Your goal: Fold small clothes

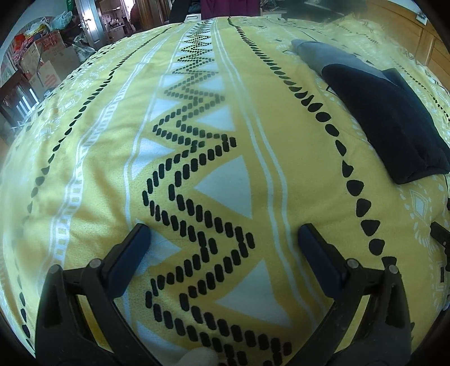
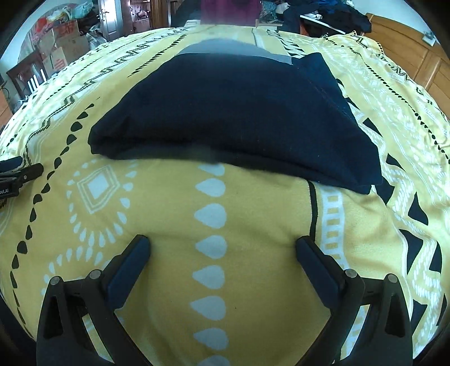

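Observation:
A dark navy garment with a grey part at its far end [image 2: 230, 112] lies folded on a yellow patterned blanket [image 2: 253, 225]. In the left wrist view the garment [image 1: 385, 112] lies at the right. My right gripper [image 2: 223, 243] is open and empty, low over the blanket just in front of the garment's near edge. My left gripper [image 1: 223, 233] is open and empty over bare blanket, left of the garment. Part of the left gripper [image 2: 19, 174] shows at the left edge of the right wrist view.
The blanket [image 1: 197, 140] covers a bed. Cardboard boxes and bags [image 1: 45, 62] are stacked beyond its far left side. Wooden cabinets [image 2: 407, 53] stand at the far right. Dark clothes [image 2: 332, 14] are piled beyond the far edge.

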`<state>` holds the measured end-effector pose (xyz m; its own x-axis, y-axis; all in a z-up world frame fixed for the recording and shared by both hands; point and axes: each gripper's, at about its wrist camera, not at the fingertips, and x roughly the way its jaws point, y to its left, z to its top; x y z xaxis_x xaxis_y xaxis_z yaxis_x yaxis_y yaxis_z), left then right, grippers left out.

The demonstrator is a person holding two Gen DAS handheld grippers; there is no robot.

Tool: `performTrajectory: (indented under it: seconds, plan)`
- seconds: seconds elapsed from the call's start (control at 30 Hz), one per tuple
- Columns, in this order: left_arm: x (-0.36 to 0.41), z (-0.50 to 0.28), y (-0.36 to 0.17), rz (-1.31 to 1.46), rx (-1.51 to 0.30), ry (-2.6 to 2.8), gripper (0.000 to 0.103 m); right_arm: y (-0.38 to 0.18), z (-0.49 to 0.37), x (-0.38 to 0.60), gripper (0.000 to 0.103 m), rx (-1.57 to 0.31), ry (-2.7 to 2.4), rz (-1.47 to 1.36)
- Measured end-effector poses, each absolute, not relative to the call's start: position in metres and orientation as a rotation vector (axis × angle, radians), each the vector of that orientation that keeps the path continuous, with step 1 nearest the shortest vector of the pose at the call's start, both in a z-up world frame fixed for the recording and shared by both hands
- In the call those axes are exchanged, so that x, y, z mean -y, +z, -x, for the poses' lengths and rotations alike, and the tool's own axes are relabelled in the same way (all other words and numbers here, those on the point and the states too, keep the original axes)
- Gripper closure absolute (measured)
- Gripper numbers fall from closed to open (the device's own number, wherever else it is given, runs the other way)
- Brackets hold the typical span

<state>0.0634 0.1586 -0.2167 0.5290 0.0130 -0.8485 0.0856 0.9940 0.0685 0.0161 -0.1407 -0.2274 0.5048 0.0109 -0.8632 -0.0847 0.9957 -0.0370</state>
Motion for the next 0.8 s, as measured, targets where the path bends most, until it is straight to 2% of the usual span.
performTrajectory:
  seconds: [0.4,0.8]
  plan:
    - [-0.156,-0.070,-0.216,-0.127,-1.060,-0.021,0.000,-0.221,-0.046,0.135,0.000,-1.219,0.036,0.059]
    - [-0.151,-0.073,-0.217,-0.144,-1.043,0.006,0.000,-0.226,-0.039,0.143,0.000,-1.063,0.067,0.006]
